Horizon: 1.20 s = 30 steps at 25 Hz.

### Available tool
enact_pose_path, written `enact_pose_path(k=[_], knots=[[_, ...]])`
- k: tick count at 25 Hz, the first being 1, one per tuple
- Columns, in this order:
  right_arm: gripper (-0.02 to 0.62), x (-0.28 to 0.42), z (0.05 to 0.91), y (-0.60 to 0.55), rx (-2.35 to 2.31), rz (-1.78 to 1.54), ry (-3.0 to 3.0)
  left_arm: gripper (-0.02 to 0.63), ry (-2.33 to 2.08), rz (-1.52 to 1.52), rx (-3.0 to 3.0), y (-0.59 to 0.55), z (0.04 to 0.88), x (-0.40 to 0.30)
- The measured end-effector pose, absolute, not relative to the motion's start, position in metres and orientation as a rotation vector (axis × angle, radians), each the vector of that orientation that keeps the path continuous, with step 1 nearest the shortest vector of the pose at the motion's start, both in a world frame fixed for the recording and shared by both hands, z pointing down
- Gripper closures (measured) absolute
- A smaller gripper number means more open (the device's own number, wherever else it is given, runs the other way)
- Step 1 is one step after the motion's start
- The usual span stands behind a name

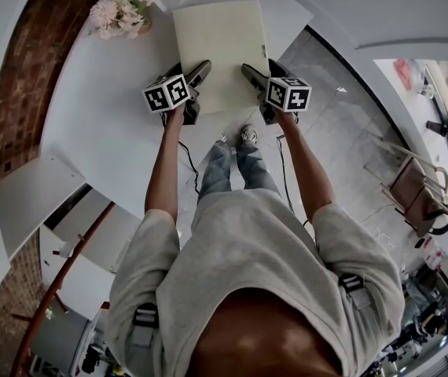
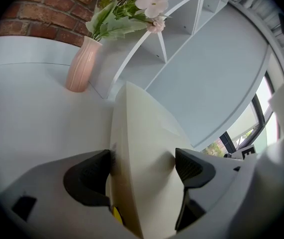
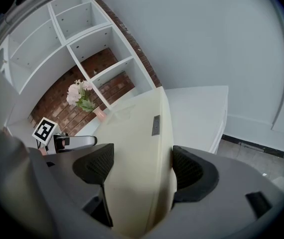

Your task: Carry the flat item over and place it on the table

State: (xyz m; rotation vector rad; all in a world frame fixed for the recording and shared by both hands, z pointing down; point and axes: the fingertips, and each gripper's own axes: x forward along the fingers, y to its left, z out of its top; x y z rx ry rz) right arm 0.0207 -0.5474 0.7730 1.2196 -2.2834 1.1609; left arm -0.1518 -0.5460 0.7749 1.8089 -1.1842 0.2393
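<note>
Cream board [image 1: 220,45] clamped at its near corners by left gripper [image 1: 200,74] and right gripper [image 1: 250,74], over white desk [image 1: 98,140], contact with it unclear, underside hidden, flower vase [image 1: 120,12] beyond.

Your cream, square flat panel [image 1: 221,49] lies roughly level at upper centre, its near edge clamped on both sides.

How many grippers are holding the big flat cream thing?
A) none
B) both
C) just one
B: the left gripper and the right gripper each have their jaws closed on an edge of the flat cream panel.
</note>
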Motion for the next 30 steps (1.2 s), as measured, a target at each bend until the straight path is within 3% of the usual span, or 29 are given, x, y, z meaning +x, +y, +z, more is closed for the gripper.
enact_pose_path(k=[19,30], knots=[[0.206,0.022,0.777,-0.552,1.220,1.207,-2.246,0.195,-1.125,0.214,1.779,-0.550,0.777,-0.151],[0.206,0.035,0.733,-0.552,1.297,0.930,-2.328,0.195,-1.272,0.210,1.913,-0.544,0.735,-0.164]])
